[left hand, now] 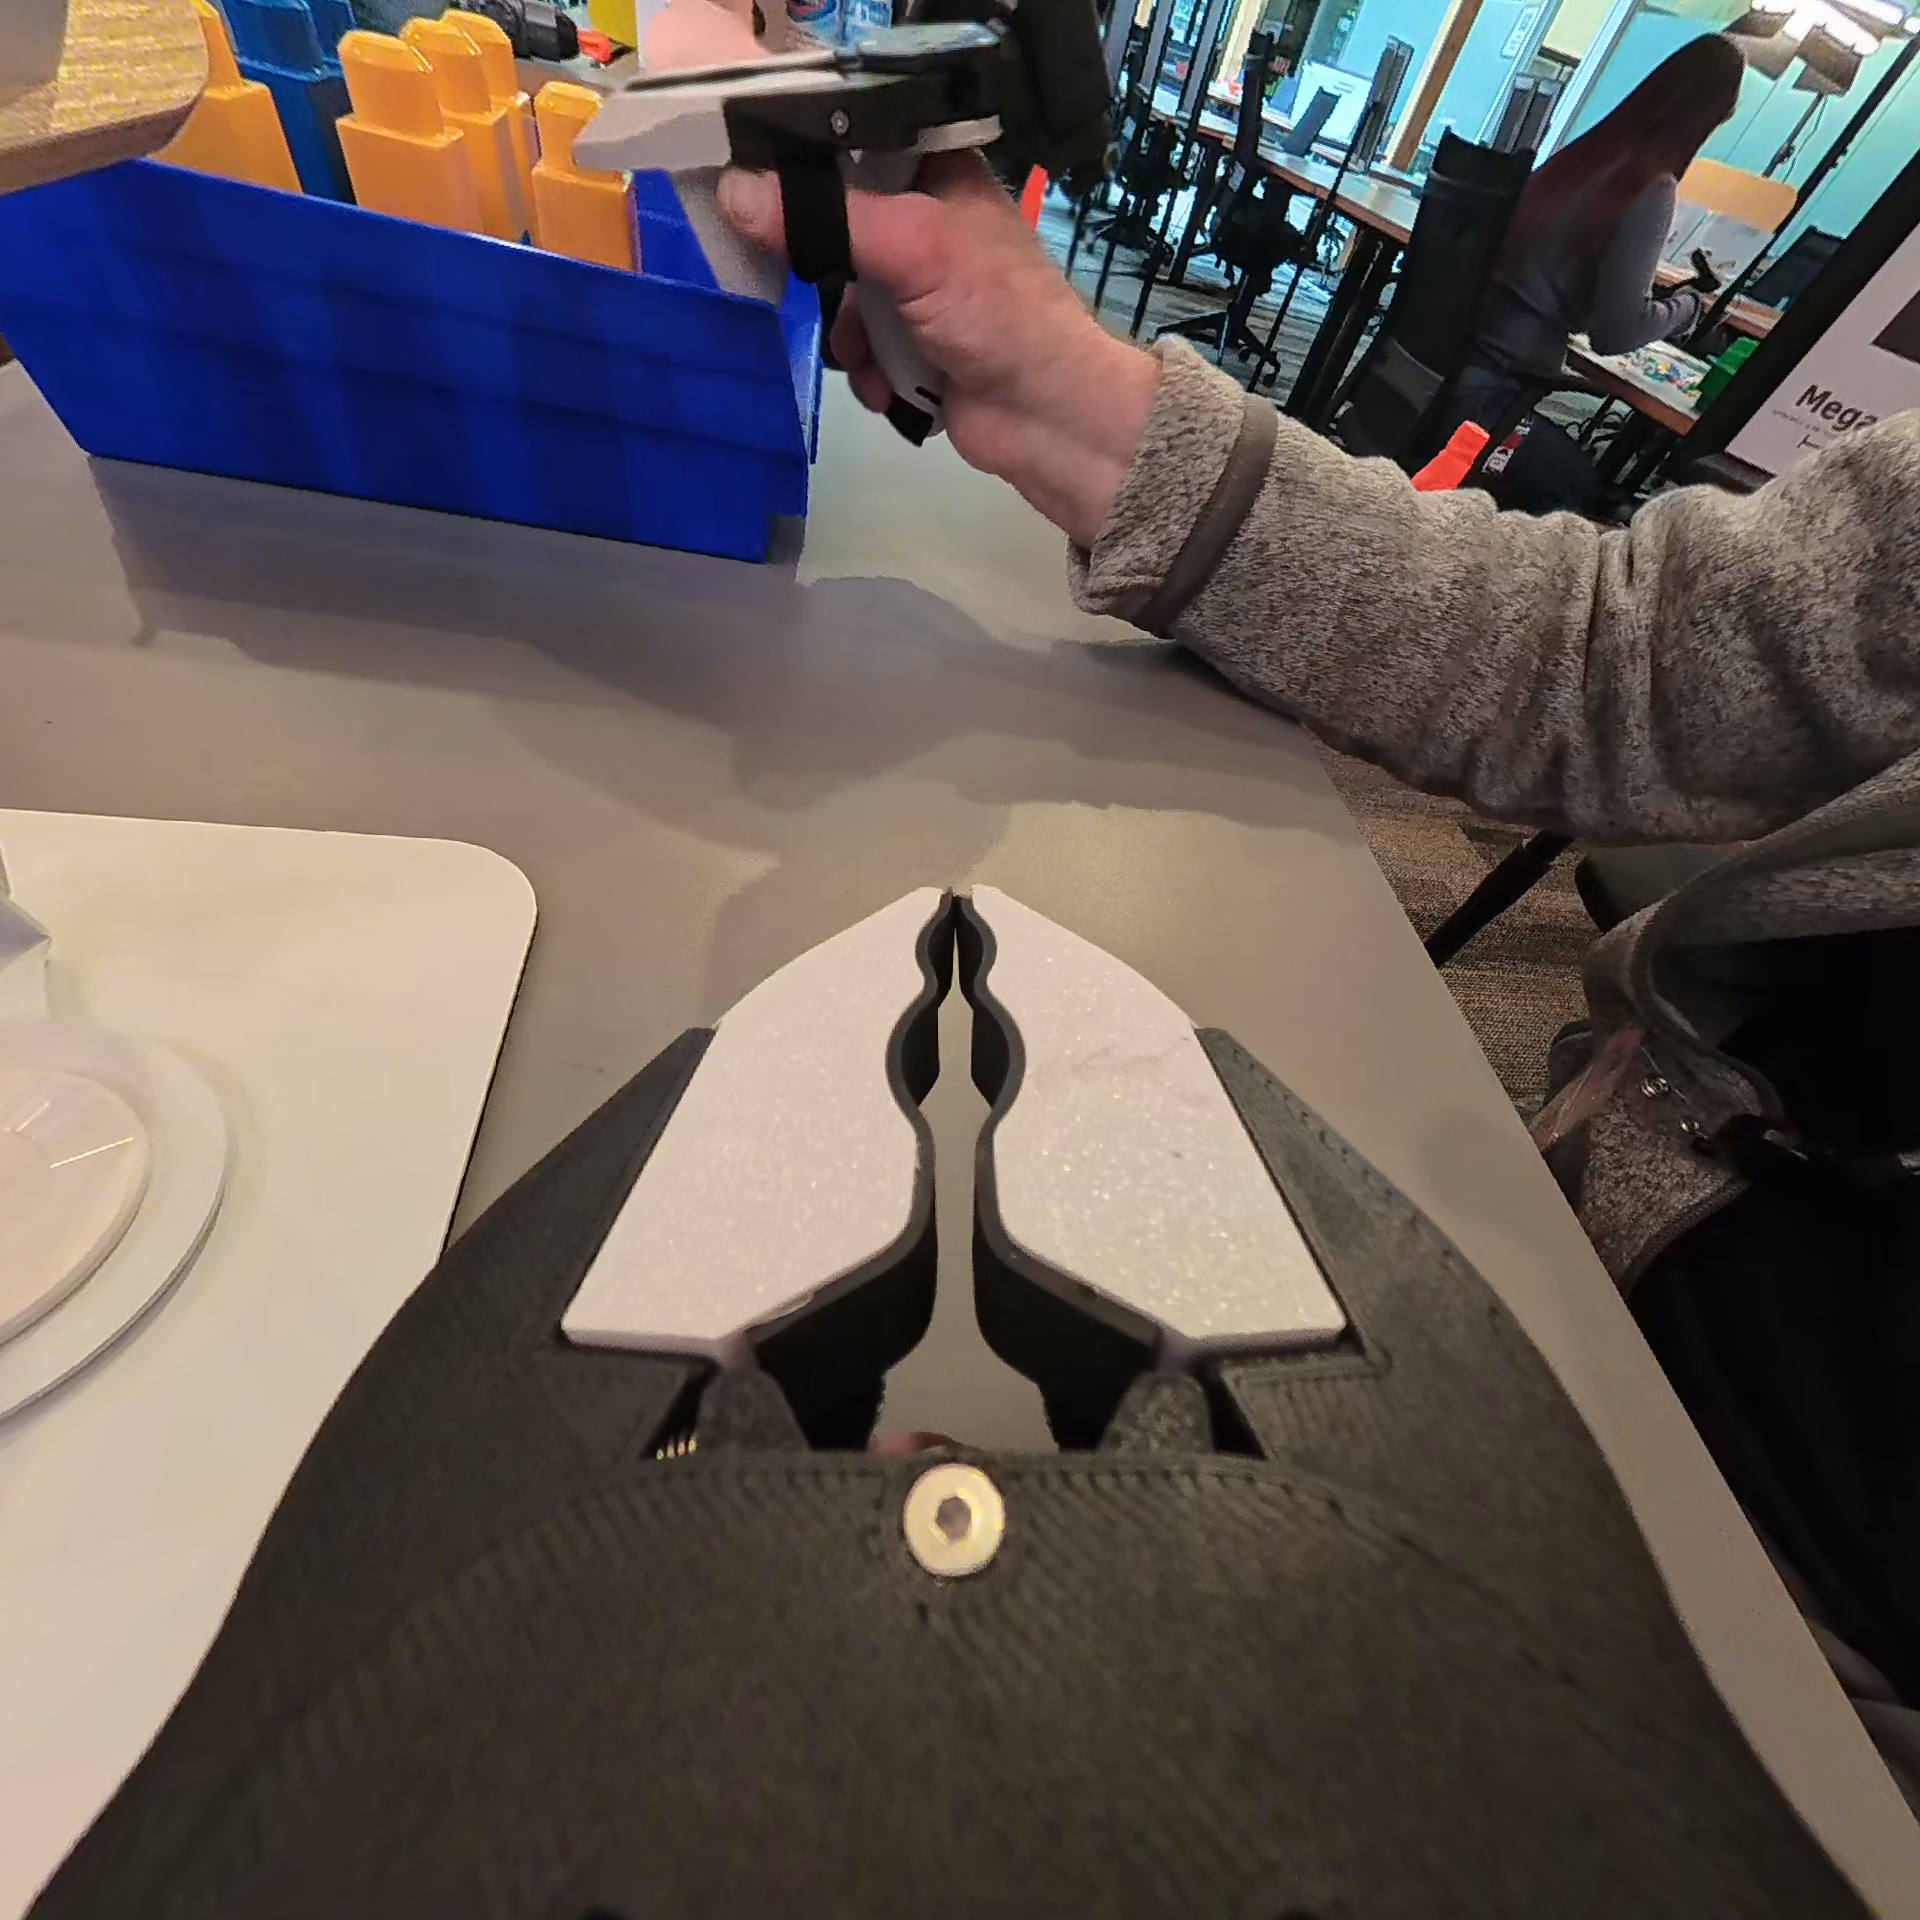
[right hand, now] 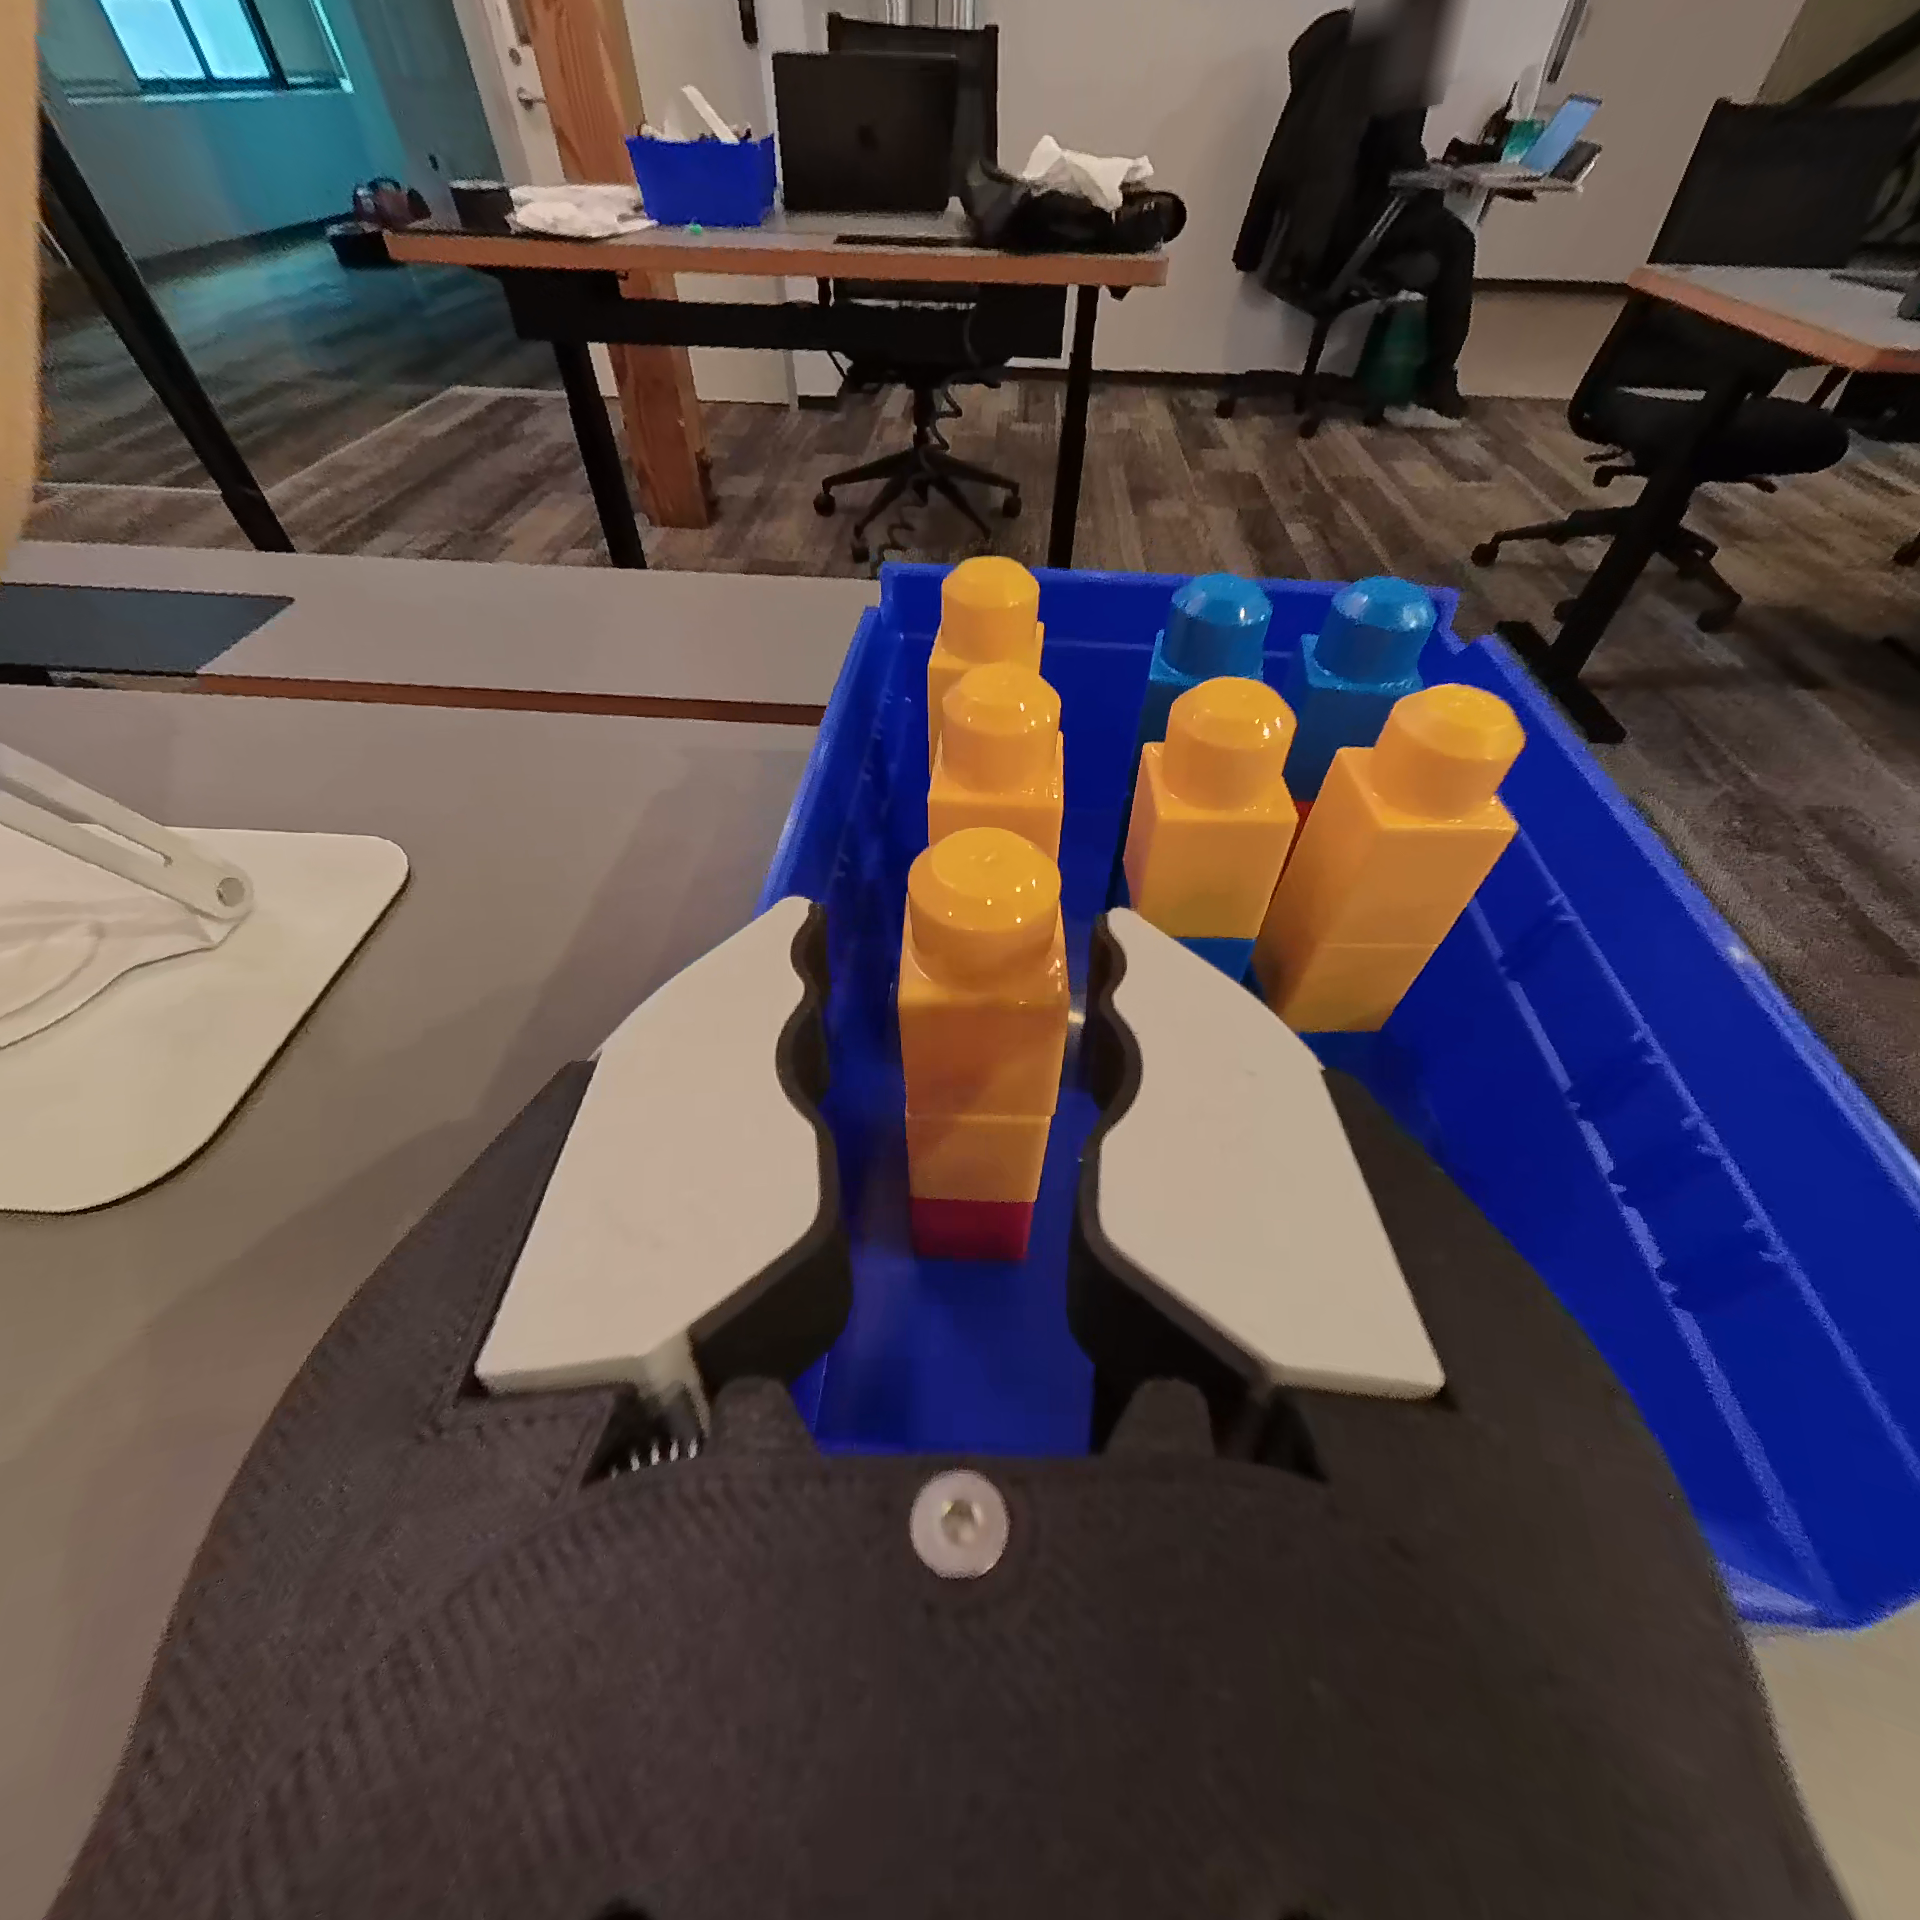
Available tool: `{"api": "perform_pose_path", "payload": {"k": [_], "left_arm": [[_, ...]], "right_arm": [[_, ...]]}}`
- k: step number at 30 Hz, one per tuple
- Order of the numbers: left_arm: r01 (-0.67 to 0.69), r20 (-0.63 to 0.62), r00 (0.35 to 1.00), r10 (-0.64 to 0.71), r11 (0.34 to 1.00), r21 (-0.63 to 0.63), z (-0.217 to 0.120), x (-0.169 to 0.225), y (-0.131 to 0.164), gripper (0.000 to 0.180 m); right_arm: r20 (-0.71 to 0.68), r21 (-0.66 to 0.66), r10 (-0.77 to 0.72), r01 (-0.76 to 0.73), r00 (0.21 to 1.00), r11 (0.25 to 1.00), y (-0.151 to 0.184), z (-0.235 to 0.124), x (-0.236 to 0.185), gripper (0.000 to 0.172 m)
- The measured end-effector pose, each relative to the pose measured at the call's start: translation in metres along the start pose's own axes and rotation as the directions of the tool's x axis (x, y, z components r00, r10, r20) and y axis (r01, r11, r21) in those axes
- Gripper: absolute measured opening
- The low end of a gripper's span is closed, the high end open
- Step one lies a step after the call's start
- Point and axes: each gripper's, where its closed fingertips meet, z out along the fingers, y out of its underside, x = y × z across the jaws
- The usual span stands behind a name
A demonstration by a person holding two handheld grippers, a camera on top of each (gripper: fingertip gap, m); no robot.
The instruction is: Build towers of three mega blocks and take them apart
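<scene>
Right gripper hangs over the blue bin, jaws spread wide, and the nearest tower, two orange blocks on a red one, stands between its fingers with a gap on each side, so nothing is gripped. More towers stand just beyond. Left gripper is closed on nothing above the grey table.

Left claw closed over grey table, blue bin beyond

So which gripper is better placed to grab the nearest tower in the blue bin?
The right gripper: its open fingers straddle the nearest tower in the blue bin. The left gripper is shut over bare table.
</scene>
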Motion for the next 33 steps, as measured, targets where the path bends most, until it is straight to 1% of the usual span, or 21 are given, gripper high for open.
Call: {"api": "perform_pose_path", "payload": {"k": [3,5,6,9,11,12,14,16,19,22,24,25,26,28,29,31,33], "left_arm": [[-0.004,0.003,1.0,0.004,1.0,0.004,-0.001,0.0,-0.001,0.0],[-0.011,0.01,1.0,0.011,1.0,0.011,-0.003,0.001,-0.003,0.0],[-0.021,0.017,1.0,0.021,1.0,0.011,-0.005,0.002,-0.005,0.0],[-0.079,0.064,0.995,0.079,0.997,-0.002,-0.016,0.005,-0.011,0.0],[-0.116,0.108,0.987,0.117,0.993,-0.015,-0.029,0.006,-0.015,0.0],[-0.127,0.126,0.984,0.128,0.992,-0.013,-0.037,0.007,-0.018,0.0],[-0.149,0.177,0.973,0.149,0.989,-0.014,-0.06,0.009,-0.024,0.0],[-0.182,0.277,0.943,0.187,0.982,-0.044,-0.093,0.006,-0.027,0.0],[-0.192,0.446,0.865,0.229,0.973,-0.129,-0.16,-0.004,-0.026,0.005],[-0.099,0.588,0.775,0.233,0.963,-0.25,-0.235,-0.017,-0.012,0.011],[-0.028,0.675,0.683,0.279,0.933,-0.358,-0.291,-0.03,0.003,0.015],[0.014,0.694,0.655,0.299,0.913,-0.407,-0.316,-0.036,0.012,0.016],[0.058,0.701,0.644,0.307,0.894,-0.445,-0.337,-0.04,0.022,0.018],[0.14,0.687,0.656,0.312,0.844,-0.517,-0.37,-0.05,0.046,0.022],[0.179,0.669,0.668,0.326,0.803,-0.569,-0.384,-0.056,0.061,0.023],[0.245,0.609,0.711,0.351,0.688,-0.683,-0.407,-0.063,0.096,0.025],[0.313,0.578,0.745,0.332,0.592,-0.743,-0.425,-0.069,0.125,0.027]], "right_arm": [[-0.035,0.047,-0.043,0.044,0.998,0.998,-0.012,-0.013,0.0,0.049],[-0.067,0.083,-0.096,0.101,0.993,0.991,-0.023,-0.025,-0.003,0.041],[-0.082,0.115,-0.125,0.134,0.989,0.984,-0.031,-0.032,-0.006,0.035],[-0.089,0.198,-0.277,0.29,0.957,0.936,-0.05,-0.052,-0.03,0.001],[-0.086,0.216,-0.365,0.375,0.927,0.902,-0.055,-0.059,-0.05,0.0],[-0.074,0.208,-0.396,0.402,0.915,0.892,-0.054,-0.059,-0.06,0.0],[-0.044,0.245,-0.446,0.442,0.894,0.863,-0.055,-0.062,-0.082,0.0],[0.007,0.283,-0.471,0.45,0.882,0.847,-0.056,-0.064,-0.106,0.0],[0.079,0.334,-0.514,0.463,0.854,0.821,-0.056,-0.068,-0.142,0.0],[0.177,0.377,-0.537,0.447,0.825,0.811,-0.054,-0.07,-0.18,0.0],[0.243,0.392,-0.553,0.441,0.797,0.808,-0.047,-0.069,-0.205,0.0],[0.276,0.389,-0.558,0.44,0.783,0.809,-0.043,-0.067,-0.216,0.0],[0.303,0.387,-0.566,0.443,0.767,0.809,-0.038,-0.065,-0.225,0.0],[0.367,0.379,-0.565,0.436,0.739,0.816,-0.028,-0.062,-0.242,0.0],[0.397,0.372,-0.557,0.428,0.729,0.824,-0.024,-0.061,-0.248,0.0],[0.434,0.361,-0.556,0.428,0.709,0.828,-0.016,-0.059,-0.258,0.0],[0.459,0.353,-0.553,0.429,0.696,0.832,-0.011,-0.058,-0.264,0.0]]}}
